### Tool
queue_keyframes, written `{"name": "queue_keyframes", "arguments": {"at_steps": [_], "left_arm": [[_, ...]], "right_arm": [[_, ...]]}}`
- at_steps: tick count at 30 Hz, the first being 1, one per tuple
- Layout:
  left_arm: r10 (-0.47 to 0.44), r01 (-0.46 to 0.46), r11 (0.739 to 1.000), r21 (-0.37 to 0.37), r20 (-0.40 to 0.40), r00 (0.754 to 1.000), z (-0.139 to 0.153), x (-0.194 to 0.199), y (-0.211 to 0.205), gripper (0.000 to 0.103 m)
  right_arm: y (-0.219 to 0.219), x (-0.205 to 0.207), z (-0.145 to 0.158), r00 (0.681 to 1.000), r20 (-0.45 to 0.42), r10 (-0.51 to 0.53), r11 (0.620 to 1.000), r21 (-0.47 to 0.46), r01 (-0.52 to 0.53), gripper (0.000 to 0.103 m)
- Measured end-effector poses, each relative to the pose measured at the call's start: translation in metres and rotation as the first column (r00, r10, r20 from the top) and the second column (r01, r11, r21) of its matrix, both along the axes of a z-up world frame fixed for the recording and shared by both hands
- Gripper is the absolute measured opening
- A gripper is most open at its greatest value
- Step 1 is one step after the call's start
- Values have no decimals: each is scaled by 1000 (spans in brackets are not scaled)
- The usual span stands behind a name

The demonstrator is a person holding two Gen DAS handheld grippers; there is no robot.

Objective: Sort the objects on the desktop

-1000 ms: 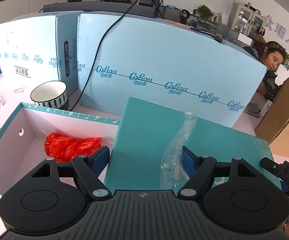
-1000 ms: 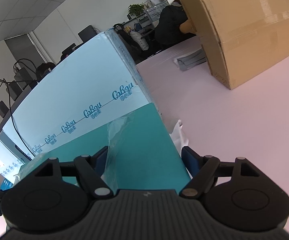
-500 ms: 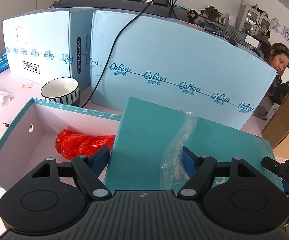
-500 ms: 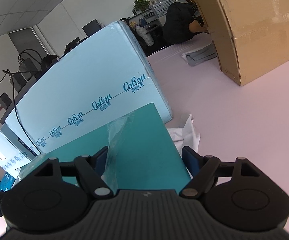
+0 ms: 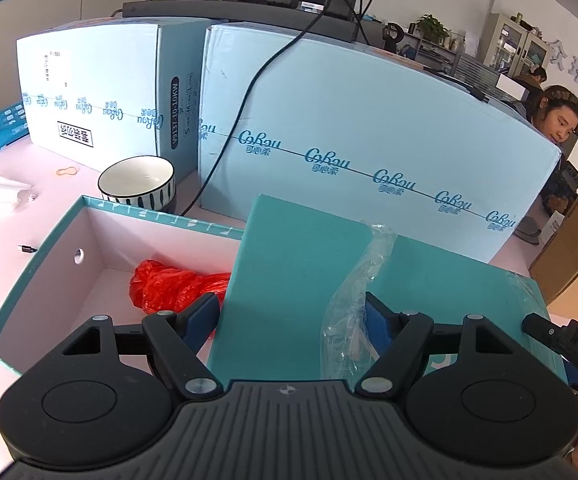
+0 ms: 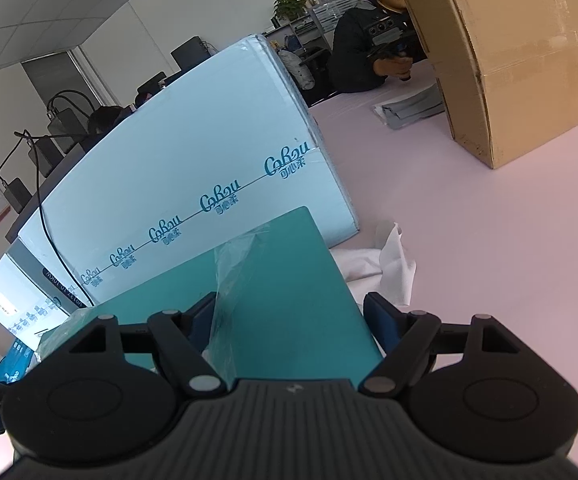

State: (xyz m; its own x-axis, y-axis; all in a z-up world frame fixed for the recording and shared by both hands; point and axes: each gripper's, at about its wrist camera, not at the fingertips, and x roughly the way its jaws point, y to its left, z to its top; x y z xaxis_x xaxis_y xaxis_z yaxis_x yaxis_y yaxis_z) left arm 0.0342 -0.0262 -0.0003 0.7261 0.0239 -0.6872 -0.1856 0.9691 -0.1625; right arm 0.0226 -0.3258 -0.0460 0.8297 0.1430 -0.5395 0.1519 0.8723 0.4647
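- Centrally, the teal lid (image 5: 289, 260) is sitting tilted over the right end of the open box (image 5: 149, 213), its far edge pointing toward the big blue carton (image 5: 369, 120).
- Left gripper (image 5: 289, 312): its 2 blue pads are standing wide apart and pinching the lid across 1 teal panel. The left pad is lying against the panel's left edge, and the right pad is partly hiding behind the plastic wrap (image 5: 353, 292).
- Right gripper (image 6: 291, 316): its jaws are likewise spreading wide and clamping the lid (image 6: 289, 272), 1 pad at each side edge of the panel. A strip of the clear wrap (image 6: 233, 272) is trailing up the left side.
- Inside the box, a crumpled red bag (image 5: 169, 284) is lying on the pale floor, with its right end passing behind the lid's left edge.
- A striped bowl (image 5: 139, 180) is standing upright just beyond the box's far rim, beside a second blue carton (image 5: 97, 80).
- A black cable (image 5: 249, 92) is running down the face of the big carton.
- White tissue (image 6: 393, 264) is lying on the pink table (image 6: 509, 260) just right of the lid.
- A cardboard box (image 6: 509, 60) is standing well apart at the far right, and a person (image 6: 353, 56) is sitting behind it.
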Motion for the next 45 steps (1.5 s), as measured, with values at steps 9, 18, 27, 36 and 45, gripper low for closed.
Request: {"name": "queue_keyframes", "arguments": {"at_steps": [9, 18, 27, 36, 45], "left_arm": [[36, -36, 999, -4, -5, 999, -1, 1, 19, 71], [77, -77, 997, 3, -11, 997, -1, 3, 41, 71], [117, -117, 993, 16, -12, 993, 1, 1, 62, 71], [137, -136, 991, 15, -13, 991, 1, 0, 76, 71], [153, -153, 988, 38, -8, 988, 2, 0, 88, 71]], "right_arm": [[19, 10, -2, 999, -4, 33, 999, -3, -33, 80], [40, 23, -4, 997, -7, 71, 997, 2, -71, 80], [62, 33, -7, 994, -13, 107, 994, 20, -107, 80], [79, 39, -8, 991, -14, 130, 991, 22, -129, 80], [94, 41, -12, 990, -21, 137, 990, 43, -136, 81]]}}
